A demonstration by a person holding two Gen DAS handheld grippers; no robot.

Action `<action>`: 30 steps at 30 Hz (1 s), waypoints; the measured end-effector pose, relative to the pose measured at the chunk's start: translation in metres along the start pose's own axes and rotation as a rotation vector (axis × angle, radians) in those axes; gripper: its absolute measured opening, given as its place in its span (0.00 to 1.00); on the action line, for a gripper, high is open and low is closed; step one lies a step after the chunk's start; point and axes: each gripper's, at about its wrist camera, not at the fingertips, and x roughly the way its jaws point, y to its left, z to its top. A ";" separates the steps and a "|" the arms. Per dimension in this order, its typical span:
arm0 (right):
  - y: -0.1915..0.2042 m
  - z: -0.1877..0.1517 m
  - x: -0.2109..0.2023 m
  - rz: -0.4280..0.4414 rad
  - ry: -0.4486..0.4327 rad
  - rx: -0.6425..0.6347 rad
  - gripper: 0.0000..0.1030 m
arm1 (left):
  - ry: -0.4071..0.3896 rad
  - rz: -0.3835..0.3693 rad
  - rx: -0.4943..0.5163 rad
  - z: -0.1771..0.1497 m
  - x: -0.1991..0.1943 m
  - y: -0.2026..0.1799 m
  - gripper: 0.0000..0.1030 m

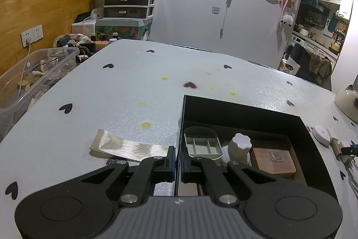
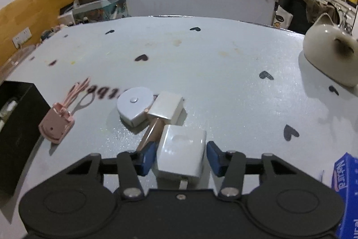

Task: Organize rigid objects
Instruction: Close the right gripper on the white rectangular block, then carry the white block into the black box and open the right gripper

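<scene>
We have the right gripper (image 2: 180, 155) low over the desk (image 2: 223, 64) with its jaws apart, bracketing a white block (image 2: 181, 151) that lies at 6 o'clock in the right wrist view; the blue pads stand on either side of it, the left one nearly against it and the right one clear, so nothing is clamped yet. The main risk we see is a crowded grasp: a wooden handle (image 2: 152, 132) runs from 11 o'clock toward the left pad, topped by a pale rectangular head (image 2: 166, 105), and it looks to be touching or just beside the block. If we close now, the left pad may catch that handle and drag it, or tilt the block so it squirts out. A round white tape-measure-like case (image 2: 135, 103) sits against the head at 11 o'clock and could be shoved along too. The pink holder (image 2: 57, 124) at 9 o'clock lies apart. Our left gripper (image 1: 177, 164) has its jaws together, seemingly pinched on the near left wall of the black box (image 1: 246, 111), whose rim runs from 12 to 3 o'clock in that view; a grey divided tray (image 1: 202, 145), a white knobbed piece (image 1: 240, 145) and a wooden board (image 1: 273, 158) already lie inside. If that hold slips or tugs, the box could shift as we bring the block over.
</scene>
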 end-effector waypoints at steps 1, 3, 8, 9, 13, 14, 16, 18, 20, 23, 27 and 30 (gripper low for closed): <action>0.003 0.002 0.002 -0.016 0.006 -0.006 0.48 | 0.000 0.000 0.000 0.000 0.000 -0.001 0.03; 0.008 0.004 0.007 -0.045 0.020 -0.015 0.48 | -0.001 -0.001 -0.001 0.000 0.000 0.000 0.03; 0.011 0.005 0.011 -0.080 0.023 -0.023 0.46 | 0.000 0.001 0.001 0.000 0.000 -0.001 0.03; 0.011 0.004 0.010 -0.077 0.021 -0.021 0.46 | 0.000 0.000 0.000 0.000 0.000 0.000 0.03; 0.015 -0.001 -0.001 -0.082 -0.004 -0.034 0.46 | 0.000 -0.001 0.000 0.000 0.000 -0.001 0.03; 0.016 -0.001 -0.005 -0.075 -0.012 -0.033 0.46 | 0.000 -0.001 0.000 0.000 0.000 -0.001 0.03; 0.021 0.002 -0.017 -0.039 -0.033 -0.027 0.46 | 0.000 0.000 0.001 0.000 0.000 0.000 0.03; 0.030 0.006 -0.030 0.006 -0.058 -0.031 0.46 | -0.001 -0.002 0.000 0.000 0.000 -0.001 0.03; 0.045 0.014 -0.044 0.071 -0.089 -0.056 0.46 | -0.001 -0.003 0.001 0.000 0.000 -0.001 0.03; 0.072 0.027 -0.062 0.180 -0.131 -0.123 0.46 | -0.003 -0.005 0.007 0.001 0.000 -0.003 0.03; 0.124 0.046 -0.078 0.356 -0.163 -0.345 0.46 | -0.004 -0.012 0.008 0.002 0.001 -0.002 0.03; 0.168 0.055 -0.078 0.434 -0.144 -0.547 0.46 | -0.007 -0.014 0.009 0.002 0.001 -0.001 0.03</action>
